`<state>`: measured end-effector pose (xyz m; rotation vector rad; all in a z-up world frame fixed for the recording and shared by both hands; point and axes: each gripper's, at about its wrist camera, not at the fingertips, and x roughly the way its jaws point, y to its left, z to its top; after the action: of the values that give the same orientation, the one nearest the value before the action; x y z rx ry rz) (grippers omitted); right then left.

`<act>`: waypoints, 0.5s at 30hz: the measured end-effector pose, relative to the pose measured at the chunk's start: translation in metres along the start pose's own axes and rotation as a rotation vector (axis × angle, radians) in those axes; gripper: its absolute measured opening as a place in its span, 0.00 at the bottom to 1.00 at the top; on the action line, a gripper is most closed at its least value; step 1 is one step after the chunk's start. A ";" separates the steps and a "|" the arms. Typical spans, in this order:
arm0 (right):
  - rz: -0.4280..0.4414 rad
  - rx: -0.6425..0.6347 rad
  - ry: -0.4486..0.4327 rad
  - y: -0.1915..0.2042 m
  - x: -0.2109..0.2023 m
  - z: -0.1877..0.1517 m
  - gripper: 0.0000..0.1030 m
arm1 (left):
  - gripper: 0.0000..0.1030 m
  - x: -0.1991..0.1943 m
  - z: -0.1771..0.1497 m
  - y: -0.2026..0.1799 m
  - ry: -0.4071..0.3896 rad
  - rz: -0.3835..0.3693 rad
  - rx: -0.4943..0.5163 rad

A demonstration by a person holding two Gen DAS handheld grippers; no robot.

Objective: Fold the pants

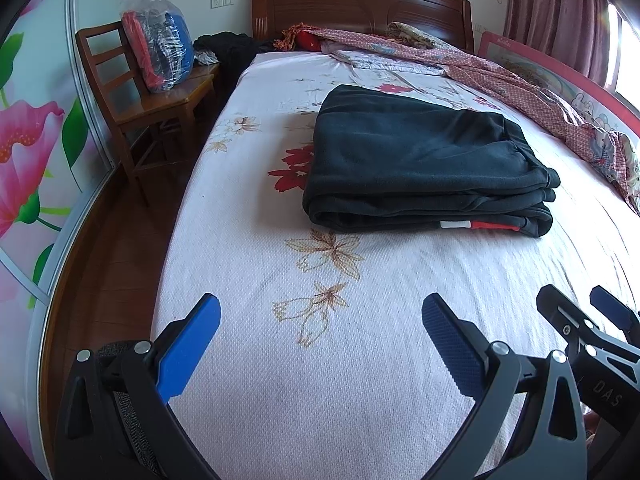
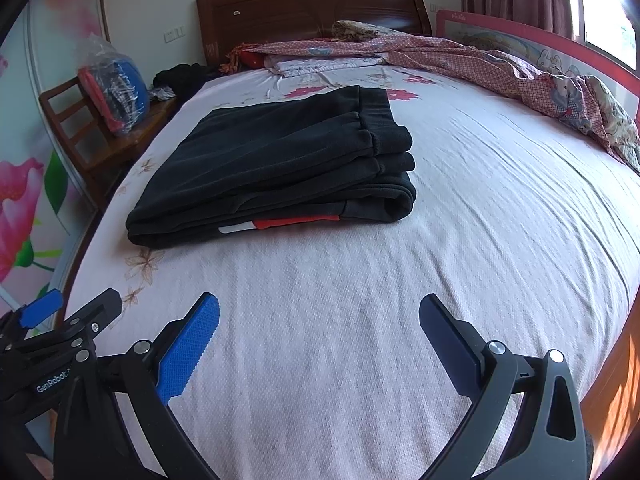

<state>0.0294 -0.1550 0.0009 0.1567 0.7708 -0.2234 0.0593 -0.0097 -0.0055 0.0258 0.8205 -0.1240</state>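
Dark pants point(image 1: 420, 164) lie folded in a compact stack in the middle of the bed, with a red and white stripe showing on the near edge; they also show in the right wrist view point(image 2: 276, 164). My left gripper point(image 1: 320, 316) is open and empty, held above the sheet well short of the pants. My right gripper point(image 2: 318, 316) is open and empty too, beside the left one and also short of the pants. The right gripper shows at the lower right of the left wrist view point(image 1: 580, 312).
The bed has a white flowered sheet point(image 1: 320, 380) and a wooden headboard point(image 1: 360, 4). A crumpled pink quilt point(image 2: 500, 64) lies along the far and right side. A wooden chair point(image 1: 152, 108) with a plastic bag of clothes point(image 1: 160, 48) stands left of the bed.
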 end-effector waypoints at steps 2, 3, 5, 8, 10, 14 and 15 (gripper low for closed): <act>0.002 0.002 0.000 0.000 0.000 0.000 0.97 | 0.98 0.000 0.000 0.000 0.000 0.000 -0.001; 0.002 0.002 0.000 0.000 0.000 0.000 0.97 | 0.98 0.000 0.000 0.000 0.000 0.000 -0.001; 0.001 0.001 0.000 0.000 0.000 0.000 0.97 | 0.98 0.000 0.000 0.000 0.001 0.001 0.001; 0.002 0.001 0.001 0.000 0.000 0.001 0.97 | 0.98 0.000 0.000 0.000 0.002 0.001 0.001; 0.005 0.001 0.001 0.000 0.001 0.001 0.97 | 0.98 0.000 0.000 0.000 0.003 0.001 -0.001; 0.007 0.003 0.002 0.000 0.001 0.001 0.97 | 0.98 0.001 0.000 0.000 0.005 0.003 -0.001; 0.006 0.003 0.003 0.000 0.001 0.000 0.97 | 0.98 0.000 0.000 -0.001 0.006 0.003 -0.001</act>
<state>0.0304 -0.1550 0.0005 0.1622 0.7725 -0.2185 0.0592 -0.0105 -0.0060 0.0266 0.8266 -0.1203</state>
